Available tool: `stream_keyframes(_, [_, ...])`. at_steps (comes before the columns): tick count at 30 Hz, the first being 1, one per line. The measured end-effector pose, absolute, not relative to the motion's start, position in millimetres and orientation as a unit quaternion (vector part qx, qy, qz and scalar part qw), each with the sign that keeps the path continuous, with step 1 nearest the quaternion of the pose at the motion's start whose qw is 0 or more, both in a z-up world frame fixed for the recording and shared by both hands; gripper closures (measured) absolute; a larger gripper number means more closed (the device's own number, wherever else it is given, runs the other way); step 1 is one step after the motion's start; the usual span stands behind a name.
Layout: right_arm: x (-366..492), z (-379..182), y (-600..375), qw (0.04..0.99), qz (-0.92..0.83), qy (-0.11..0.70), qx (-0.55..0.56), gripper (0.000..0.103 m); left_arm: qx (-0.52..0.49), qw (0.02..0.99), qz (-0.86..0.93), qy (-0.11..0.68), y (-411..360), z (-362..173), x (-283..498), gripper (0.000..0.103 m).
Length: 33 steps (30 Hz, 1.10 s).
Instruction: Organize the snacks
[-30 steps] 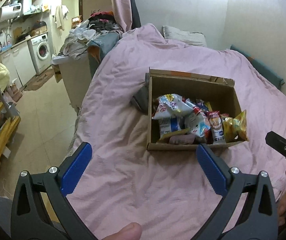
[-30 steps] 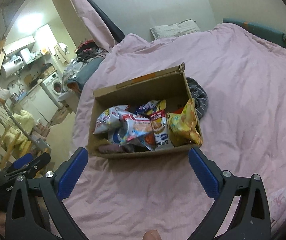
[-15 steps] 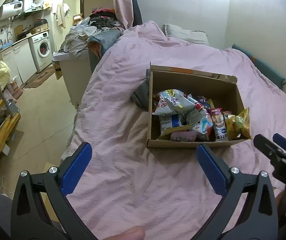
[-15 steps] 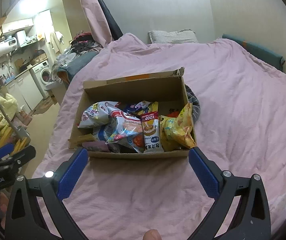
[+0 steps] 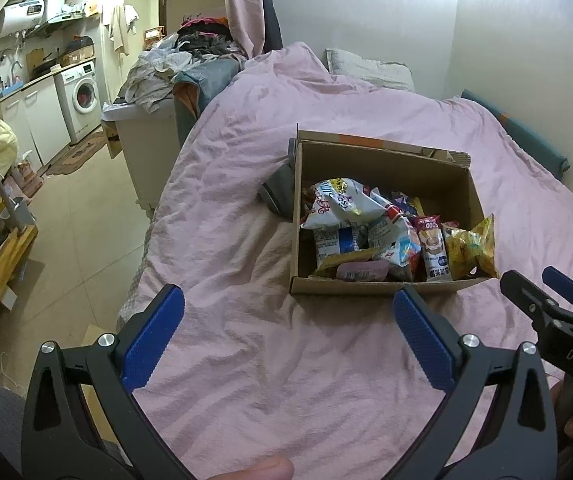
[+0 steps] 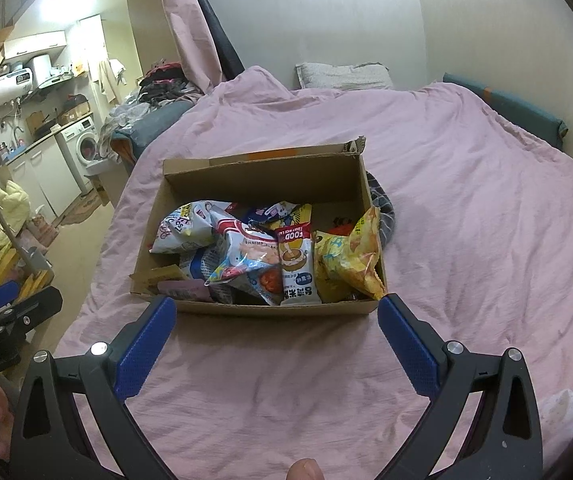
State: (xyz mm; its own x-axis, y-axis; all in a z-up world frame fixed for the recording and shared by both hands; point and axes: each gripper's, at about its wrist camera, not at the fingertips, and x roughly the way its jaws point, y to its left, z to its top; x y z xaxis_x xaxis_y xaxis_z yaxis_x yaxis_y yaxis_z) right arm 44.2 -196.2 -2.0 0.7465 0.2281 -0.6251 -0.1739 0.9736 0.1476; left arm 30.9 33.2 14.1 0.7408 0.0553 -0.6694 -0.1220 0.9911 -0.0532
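Note:
An open cardboard box (image 5: 386,166) (image 6: 262,172) sits on a pink bed and holds several snack packets: a white-blue bag (image 6: 184,226), a shrimp cracker bag (image 6: 246,260), a red-topped FOOD sachet (image 6: 296,264) and a yellow chips bag (image 5: 470,246) (image 6: 350,262). My left gripper (image 5: 288,322) is open and empty, in front of the box and to its left. My right gripper (image 6: 276,330) is open and empty, just short of the box's near wall; it also shows at the right edge of the left wrist view (image 5: 542,292).
The pink duvet (image 5: 246,360) (image 6: 466,200) covers the bed. A dark grey cloth (image 6: 384,210) lies against the box's side. A pillow (image 6: 342,76) lies at the head. The bed's left edge drops to the floor (image 5: 82,240); laundry (image 5: 190,52) and a washing machine (image 5: 82,96) stand beyond.
Both grippers have moved closer to the box, which looms larger and more centred in the right wrist view. The right gripper has come further into the left wrist view. Both stay open.

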Motion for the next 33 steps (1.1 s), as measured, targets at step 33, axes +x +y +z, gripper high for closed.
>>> stream_keyframes(33, [43.7,-4.0,-194.9,0.933,0.105,0.342,0.034,0.000,-0.055,0.929,0.045,0.362,35.5,8.9,31.5,0.000])
